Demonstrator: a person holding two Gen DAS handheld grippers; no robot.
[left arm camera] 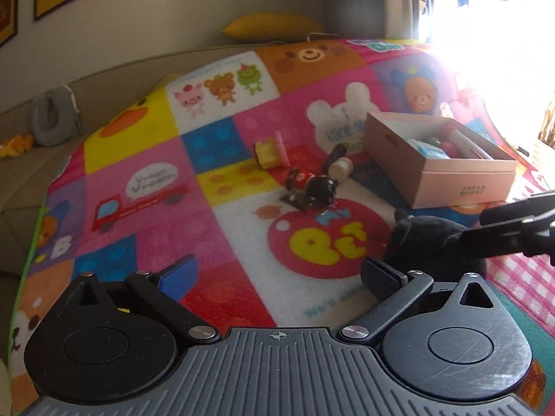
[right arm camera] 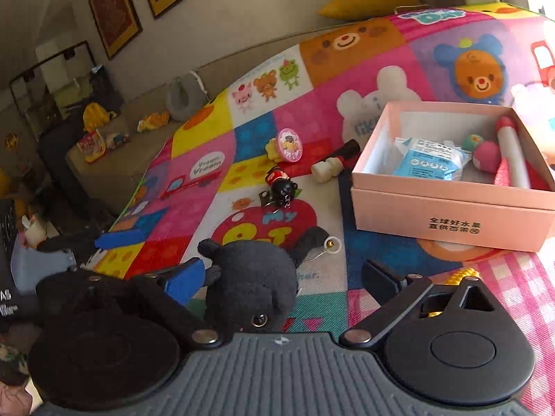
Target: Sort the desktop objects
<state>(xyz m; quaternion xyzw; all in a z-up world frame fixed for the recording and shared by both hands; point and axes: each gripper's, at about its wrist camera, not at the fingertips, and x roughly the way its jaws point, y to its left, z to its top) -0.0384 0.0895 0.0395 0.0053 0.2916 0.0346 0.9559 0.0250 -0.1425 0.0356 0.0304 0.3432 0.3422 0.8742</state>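
Observation:
A black plush toy (right arm camera: pixel 253 277) lies on the colourful play mat (right arm camera: pixel 381 52) between the fingers of my right gripper (right arm camera: pixel 282 282). The blue left pad (right arm camera: pixel 184 284) rests against it and the right finger stands clear, so the gripper is open. My left gripper (left arm camera: pixel 277 277) is wide open and empty over the mat, with the plush (left arm camera: pixel 426 242) just right of it. Farther off lie a black figure keychain (right arm camera: pixel 282 189), a white-and-black cylinder (right arm camera: pixel 333 163) and a pink-and-yellow stamp toy (right arm camera: pixel 286 147). A pink box (right arm camera: pixel 451 215) at the right holds a blue packet (right arm camera: pixel 426 163), a pink ball (right arm camera: pixel 487 156) and a white tube (right arm camera: pixel 513 152).
The mat covers a beige sofa (left arm camera: pixel 20 180). A yellow cushion (left arm camera: pixel 274 26) and a grey neck pillow (left arm camera: pixel 53 118) sit beyond it. Strong window glare (left arm camera: pixel 485 52) washes out the far right. A cluttered side area (right arm camera: pixel 90 138) lies left of the mat.

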